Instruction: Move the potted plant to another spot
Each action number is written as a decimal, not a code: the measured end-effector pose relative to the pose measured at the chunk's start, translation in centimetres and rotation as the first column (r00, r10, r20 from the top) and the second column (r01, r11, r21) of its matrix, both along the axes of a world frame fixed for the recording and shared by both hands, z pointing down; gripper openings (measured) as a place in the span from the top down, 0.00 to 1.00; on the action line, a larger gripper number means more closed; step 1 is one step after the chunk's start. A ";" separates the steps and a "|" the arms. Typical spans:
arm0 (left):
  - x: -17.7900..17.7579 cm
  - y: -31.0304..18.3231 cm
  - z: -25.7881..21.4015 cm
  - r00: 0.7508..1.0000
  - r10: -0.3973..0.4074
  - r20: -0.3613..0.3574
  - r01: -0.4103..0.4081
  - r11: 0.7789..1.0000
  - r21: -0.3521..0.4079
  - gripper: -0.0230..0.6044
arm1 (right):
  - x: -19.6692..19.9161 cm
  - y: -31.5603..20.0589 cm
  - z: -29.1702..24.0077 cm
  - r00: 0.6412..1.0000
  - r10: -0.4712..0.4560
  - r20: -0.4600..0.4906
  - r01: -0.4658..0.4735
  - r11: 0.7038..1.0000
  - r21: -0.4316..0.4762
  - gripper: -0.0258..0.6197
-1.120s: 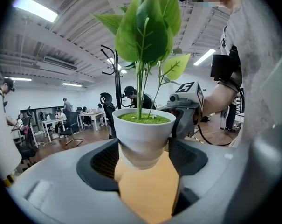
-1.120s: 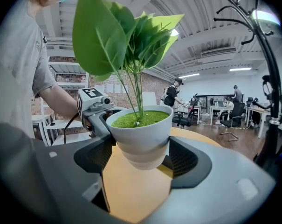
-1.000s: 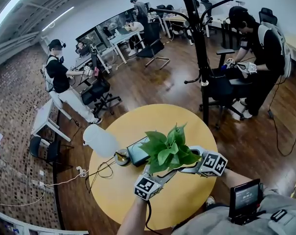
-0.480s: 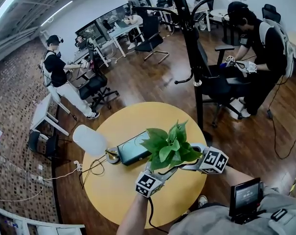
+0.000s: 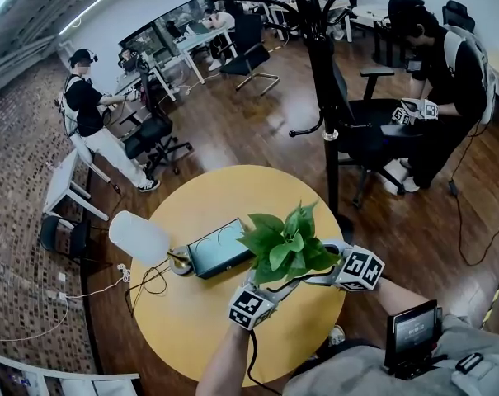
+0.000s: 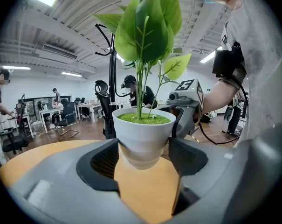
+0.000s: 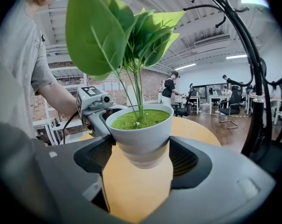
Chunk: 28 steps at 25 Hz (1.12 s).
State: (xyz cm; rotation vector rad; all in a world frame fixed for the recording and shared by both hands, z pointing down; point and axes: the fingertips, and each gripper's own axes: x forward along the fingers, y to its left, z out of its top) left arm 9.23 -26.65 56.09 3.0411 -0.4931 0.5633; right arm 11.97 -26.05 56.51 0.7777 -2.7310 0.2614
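Note:
The potted plant [image 5: 285, 249] has broad green leaves in a white pot [image 6: 143, 135], which the leaves hide in the head view. My left gripper [image 5: 270, 295] and right gripper [image 5: 323, 277] clamp the pot from opposite sides, over the right part of the round yellow table [image 5: 200, 328]. In the left gripper view the pot sits between the pads [image 6: 106, 160], its base just above the tabletop. The right gripper view shows the same pot [image 7: 141, 133] squeezed between its pads [image 7: 185, 158].
A lamp with a white shade [image 5: 138, 238], a dark tablet [image 5: 220, 247] and loose cables [image 5: 146, 280] lie on the table's left half. A black coat stand [image 5: 319, 97] and an office chair [image 5: 369, 139] stand behind the table. People work further off.
Both grippers have carried the plant to the right, away from the tablet and lamp, and slightly lower. The grip on the pot is unchanged.

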 end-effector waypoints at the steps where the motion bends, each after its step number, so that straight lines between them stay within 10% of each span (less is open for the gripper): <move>1: 0.2 -0.5 0.9 1.000 -0.002 0.003 0.002 1.000 -0.005 0.43 | 0.2 -0.5 0.9 1.000 -0.002 0.003 0.002 1.000 -0.009 0.38; 28: 0.8 -4.1 9.1 0.999 -0.001 0.044 0.006 0.992 -0.127 0.43 | 0.9 -4.0 8.7 0.998 0.000 -0.064 -0.012 0.984 -0.180 0.38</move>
